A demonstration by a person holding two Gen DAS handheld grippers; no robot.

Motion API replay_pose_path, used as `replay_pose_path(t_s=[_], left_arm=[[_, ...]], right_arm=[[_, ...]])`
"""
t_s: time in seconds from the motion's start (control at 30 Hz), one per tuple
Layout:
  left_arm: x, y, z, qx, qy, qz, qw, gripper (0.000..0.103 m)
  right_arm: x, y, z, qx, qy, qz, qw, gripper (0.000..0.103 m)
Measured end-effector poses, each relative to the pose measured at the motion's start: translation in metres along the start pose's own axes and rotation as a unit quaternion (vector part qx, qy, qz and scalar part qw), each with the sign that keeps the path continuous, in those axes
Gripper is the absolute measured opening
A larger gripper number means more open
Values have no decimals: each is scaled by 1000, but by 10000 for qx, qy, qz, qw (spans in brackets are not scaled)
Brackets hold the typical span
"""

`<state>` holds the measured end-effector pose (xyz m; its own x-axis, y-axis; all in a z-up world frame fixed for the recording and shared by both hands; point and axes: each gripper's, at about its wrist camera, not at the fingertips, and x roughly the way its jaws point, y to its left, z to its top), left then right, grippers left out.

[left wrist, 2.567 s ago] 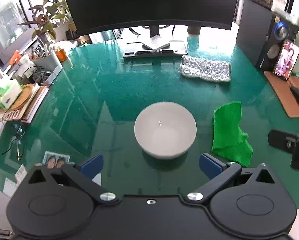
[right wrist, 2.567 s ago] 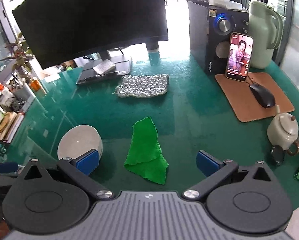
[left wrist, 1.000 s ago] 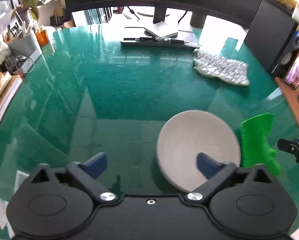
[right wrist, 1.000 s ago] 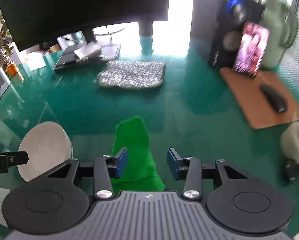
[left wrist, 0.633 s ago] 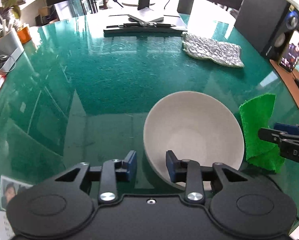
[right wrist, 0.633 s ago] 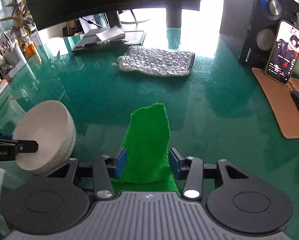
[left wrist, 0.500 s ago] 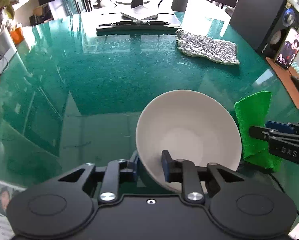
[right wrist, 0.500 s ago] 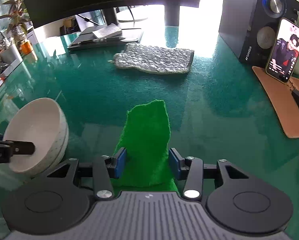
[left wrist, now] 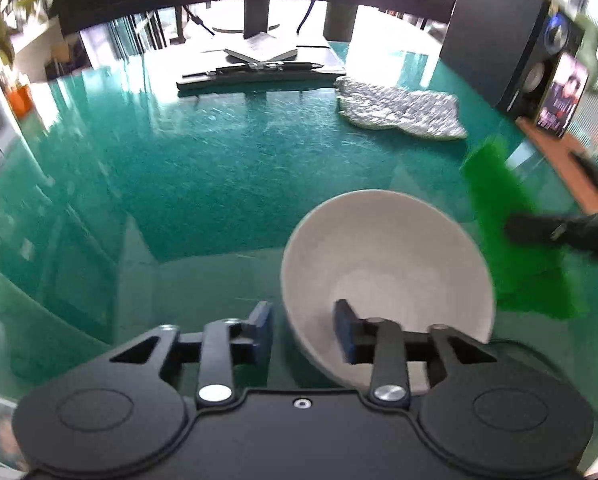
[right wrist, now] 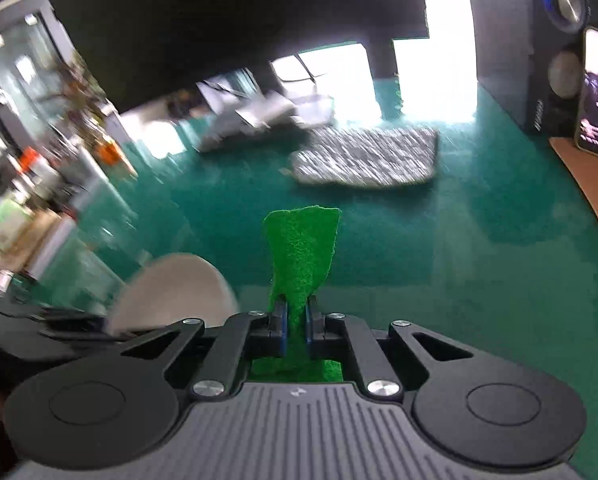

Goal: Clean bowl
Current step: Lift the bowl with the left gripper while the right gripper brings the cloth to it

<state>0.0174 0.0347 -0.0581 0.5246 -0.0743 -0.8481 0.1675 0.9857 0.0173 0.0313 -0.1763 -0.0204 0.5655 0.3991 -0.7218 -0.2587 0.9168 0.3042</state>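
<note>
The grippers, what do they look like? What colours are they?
The left gripper is glossy black, with two round discs, silver screws and blue pads on thin black fingers. The right gripper matches, but its body is grey with ridged stripes and a tiny logo. A thin dark cable trails beside the left one.

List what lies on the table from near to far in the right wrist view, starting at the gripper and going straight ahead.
right gripper shut on the green cloth → bare green tabletop → silvery quilted mat → dark monitor at the back.
</note>
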Motion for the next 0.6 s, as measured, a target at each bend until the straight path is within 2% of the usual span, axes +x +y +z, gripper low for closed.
replay_pose_path(t_s=[0.03,0.07,0.1,0.23,0.3,0.37,0.43,0.5,0.53,0.57,0.6], left_arm=[[0,-1,1,57,0,20,10000,36],[0,-3,1,124,-10,-45,9999,26],[0,-4,1,149,-37,-91,9998,24],[1,-4,-1,185,-173,-188,9995,23],[1,-3,-2,203,-227,-201,9993,23],[2,-4,0,213,-185,-194,9994,23],[2,-4,4,179,-97,-154,9997,26],[3,-7,5,234,-60,-32,9997,48],[3,-8,5,282,-50,37,9996,69],[4,-10,5,330,-40,107,9994,75],[4,-9,5,288,-26,47,9996,70]], right_arm=[[-6,6,4,-148,-71,34,9999,8],[-8,12,7,-280,-102,63,9995,8],[-14,23,10,-588,-156,132,9981,8],[-13,57,9,-1569,-132,65,9875,8],[-5,54,10,-1491,-52,-175,9887,8],[2,42,13,-1087,77,-305,9936,8],[2,23,18,-433,183,-30,9989,8],[4,-5,18,519,293,365,9976,8],[5,-20,18,1003,351,563,9927,8],[12,-37,10,1613,470,786,9826,8],[18,-55,2,2216,587,1005,9682,8]])
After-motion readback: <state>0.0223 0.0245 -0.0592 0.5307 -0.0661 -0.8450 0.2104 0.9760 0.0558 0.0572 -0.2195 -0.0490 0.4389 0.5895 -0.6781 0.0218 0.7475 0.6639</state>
